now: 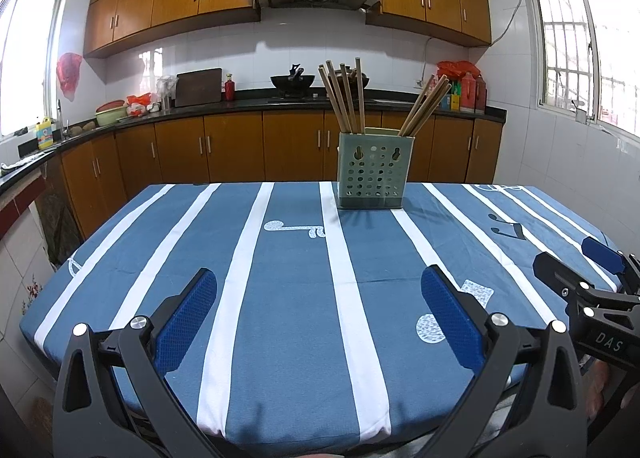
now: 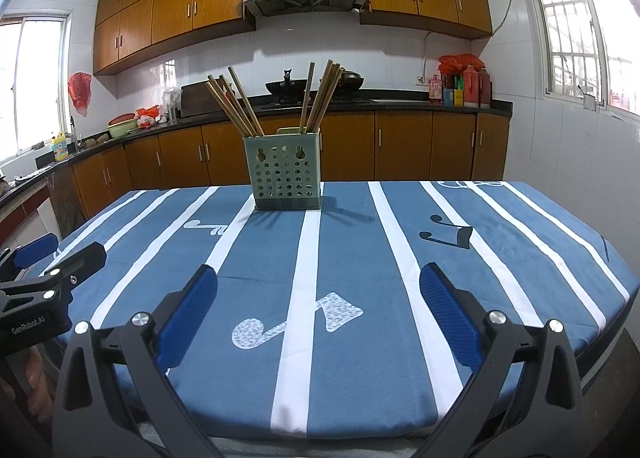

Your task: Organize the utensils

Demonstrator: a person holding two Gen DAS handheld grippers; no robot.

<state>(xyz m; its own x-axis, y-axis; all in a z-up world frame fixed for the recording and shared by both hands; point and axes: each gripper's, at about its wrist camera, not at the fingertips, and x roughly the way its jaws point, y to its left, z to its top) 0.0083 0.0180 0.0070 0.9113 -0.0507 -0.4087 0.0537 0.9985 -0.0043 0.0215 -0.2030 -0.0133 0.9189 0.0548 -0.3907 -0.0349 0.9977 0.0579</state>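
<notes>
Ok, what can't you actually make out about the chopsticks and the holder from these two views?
- Lower ends of the chopsticks: hidden inside the green holder in both views.
- Exact chopstick count: the sticks overlap in the right cluster.
- Holder's inner dividers: hidden by its front wall.
- Right tool in the left view: cut off by the frame edge.

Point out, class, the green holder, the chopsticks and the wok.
green holder [image 2: 283,174]: right wrist view, perforated front wall.
chopsticks [image 2: 236,108]: right wrist view, left bundle's shafts.
wok [image 1: 292,81]: left wrist view, dark bowl.
</notes>
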